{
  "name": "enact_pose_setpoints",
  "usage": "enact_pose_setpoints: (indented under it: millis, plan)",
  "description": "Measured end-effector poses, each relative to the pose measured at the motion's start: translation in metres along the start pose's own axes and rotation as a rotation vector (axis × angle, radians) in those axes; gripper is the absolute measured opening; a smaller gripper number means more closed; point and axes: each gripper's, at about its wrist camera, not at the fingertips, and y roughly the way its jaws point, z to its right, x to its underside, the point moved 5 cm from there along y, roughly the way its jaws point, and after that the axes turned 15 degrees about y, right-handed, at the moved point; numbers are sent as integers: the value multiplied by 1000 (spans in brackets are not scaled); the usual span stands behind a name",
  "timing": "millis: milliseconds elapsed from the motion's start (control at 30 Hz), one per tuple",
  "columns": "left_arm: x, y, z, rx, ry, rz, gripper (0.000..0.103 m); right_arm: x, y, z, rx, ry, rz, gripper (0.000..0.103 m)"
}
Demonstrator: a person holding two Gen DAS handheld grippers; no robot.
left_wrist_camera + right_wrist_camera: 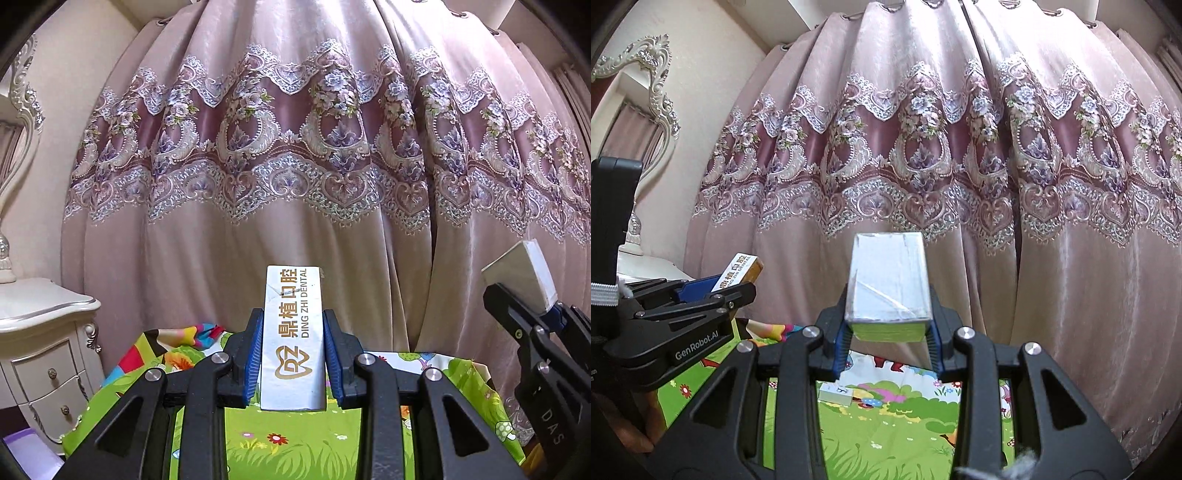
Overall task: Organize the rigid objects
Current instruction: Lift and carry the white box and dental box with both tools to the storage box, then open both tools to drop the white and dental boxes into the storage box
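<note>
Between the blue pads of the left gripper (293, 356) a narrow white carton (293, 339) printed with gold lettering and a tooth-shaped logo is clamped across its two long side faces, its far end sticking out well past the jaws; the same carton shows from the side in the right wrist view, held level. The right gripper (888, 338) is likewise closed on a silver-grey box (888, 280), broader and flatter, pinched at its near end with most of its body projecting forward and its top face carrying scuffs and a crease. Both look like light, stiff cardboard packs with smooth, perhaps slightly slippery, printed skins; I judge they would dent if squeezed hard, so a hold on the flat side walls near the middle of the length would tip less than a grip at one end. Below the jaws lies a bright cartoon-printed cloth (295, 446) of green grass and flowers, and on it, seen between the right gripper's arms, a small pale box (836, 395) rests alone. To the left stands a white carved nightstand (44, 354) with drawers. Behind everything hangs a pink curtain (295, 129) with an embroidered floral band, and an ornate mirror frame (659, 74) is at the far left.
</note>
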Motion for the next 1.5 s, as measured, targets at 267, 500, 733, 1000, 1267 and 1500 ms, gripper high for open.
enact_pose_setpoints:
  millis: [267, 500, 733, 1000, 1267, 1500]
  plan:
    - [6, -11, -23, -21, -21, -29, 32, 2, 1, -21, -69, -7, -46, 39]
    - [36, -24, -69, -94, -61, -135, 32, 21, 5, -66, -216, -26, -170, 39]
    - [69, -45, -121, -190, -103, -221, 32, 43, 6, -116, -374, -32, -272, 39]
    - [113, -77, -179, -309, -155, -318, 32, 60, 3, -168, -515, -47, -346, 39]
    - [186, -110, -230, -403, -278, -495, 32, 110, -1, -243, -707, -116, -568, 39]
    - [249, -140, -271, -502, -388, -644, 32, 175, -20, -302, -833, -259, -770, 39]
